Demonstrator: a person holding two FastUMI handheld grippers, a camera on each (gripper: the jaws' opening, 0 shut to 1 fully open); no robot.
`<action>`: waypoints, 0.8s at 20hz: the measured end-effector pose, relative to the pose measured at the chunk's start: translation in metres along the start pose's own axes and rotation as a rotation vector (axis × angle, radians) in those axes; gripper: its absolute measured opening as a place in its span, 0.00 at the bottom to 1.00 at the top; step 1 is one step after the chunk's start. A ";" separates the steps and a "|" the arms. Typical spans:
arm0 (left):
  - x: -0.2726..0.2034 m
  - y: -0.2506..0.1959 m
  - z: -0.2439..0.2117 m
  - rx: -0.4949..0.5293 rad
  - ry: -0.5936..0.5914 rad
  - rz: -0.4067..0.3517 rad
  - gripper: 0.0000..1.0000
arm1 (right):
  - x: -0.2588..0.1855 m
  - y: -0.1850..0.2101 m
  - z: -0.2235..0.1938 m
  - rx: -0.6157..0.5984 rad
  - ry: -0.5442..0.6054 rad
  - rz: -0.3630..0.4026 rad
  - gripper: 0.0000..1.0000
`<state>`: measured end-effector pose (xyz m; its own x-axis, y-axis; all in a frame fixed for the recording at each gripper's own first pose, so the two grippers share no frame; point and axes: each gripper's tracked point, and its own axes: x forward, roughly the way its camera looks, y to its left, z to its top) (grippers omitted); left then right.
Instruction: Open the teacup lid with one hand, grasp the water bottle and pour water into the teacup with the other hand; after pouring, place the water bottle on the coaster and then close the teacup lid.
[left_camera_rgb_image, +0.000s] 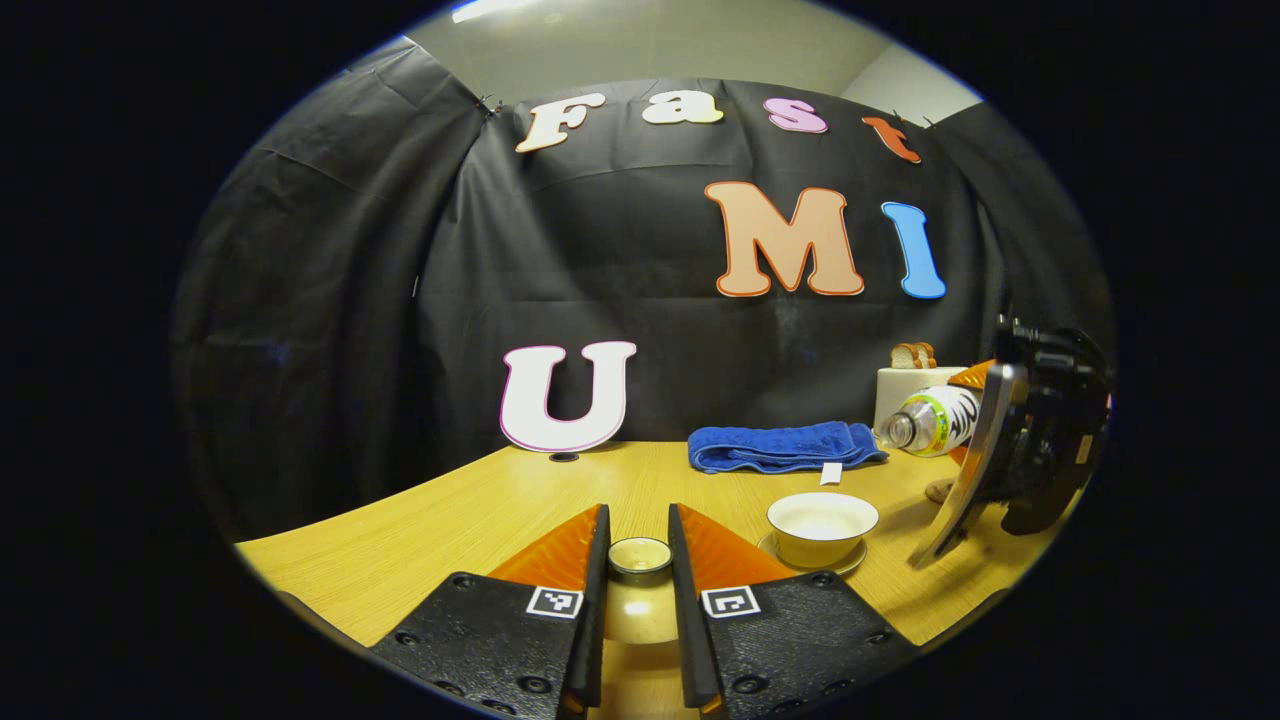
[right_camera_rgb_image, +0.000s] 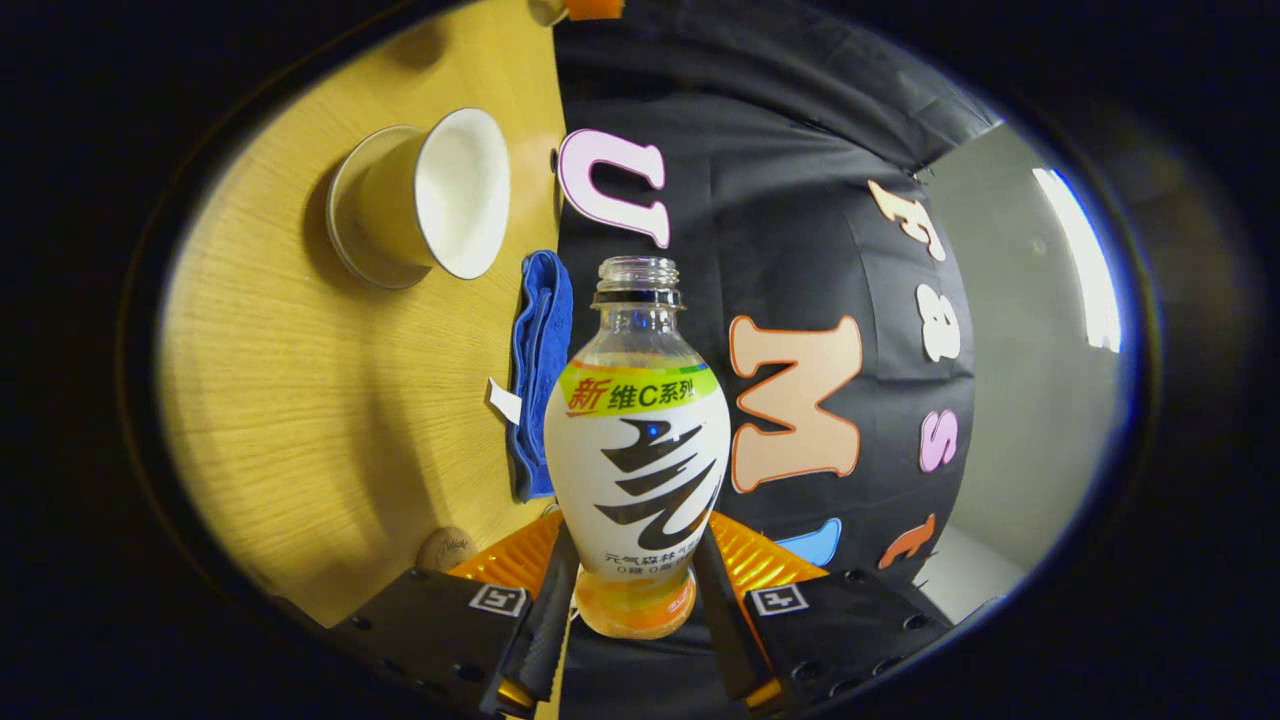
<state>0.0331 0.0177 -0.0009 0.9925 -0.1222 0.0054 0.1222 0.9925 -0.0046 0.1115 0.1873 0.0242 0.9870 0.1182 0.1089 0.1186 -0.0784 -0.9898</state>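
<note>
My left gripper (left_camera_rgb_image: 638, 522) is shut on the yellow teacup lid (left_camera_rgb_image: 640, 605), whose round knob faces forward, low over the wooden table (left_camera_rgb_image: 440, 540). The open teacup (left_camera_rgb_image: 822, 525) stands on its saucer just to the right, white inside. Above and right of the cup, the right gripper (left_camera_rgb_image: 985, 470) holds the water bottle (left_camera_rgb_image: 935, 420) tipped on its side, its mouth pointing left toward the cup. In the right gripper view, which is rolled sideways, my right gripper (right_camera_rgb_image: 637, 545) is shut on the uncapped bottle (right_camera_rgb_image: 640, 450), and the teacup (right_camera_rgb_image: 430, 195) lies off to the upper left of the mouth.
A folded blue towel (left_camera_rgb_image: 785, 447) lies behind the cup near the booth wall. A white box (left_camera_rgb_image: 915, 385) with bread slices on top stands at the back right. A small round coaster (right_camera_rgb_image: 447, 548) lies on the table beside the right gripper.
</note>
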 end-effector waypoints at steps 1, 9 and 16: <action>0.000 0.000 0.000 0.000 0.000 0.000 0.28 | 0.000 0.000 0.003 -0.036 -0.016 -0.016 0.66; 0.001 -0.001 0.001 0.000 0.001 -0.004 0.28 | 0.001 0.003 0.013 -0.167 -0.064 -0.062 0.65; 0.001 -0.001 0.001 0.000 0.000 -0.004 0.28 | -0.001 0.002 0.021 -0.231 -0.093 -0.091 0.66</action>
<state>0.0337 0.0167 -0.0001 0.9920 -0.1258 0.0054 0.1258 0.9920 -0.0049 0.1086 0.2081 0.0198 0.9581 0.2248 0.1774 0.2389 -0.2863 -0.9279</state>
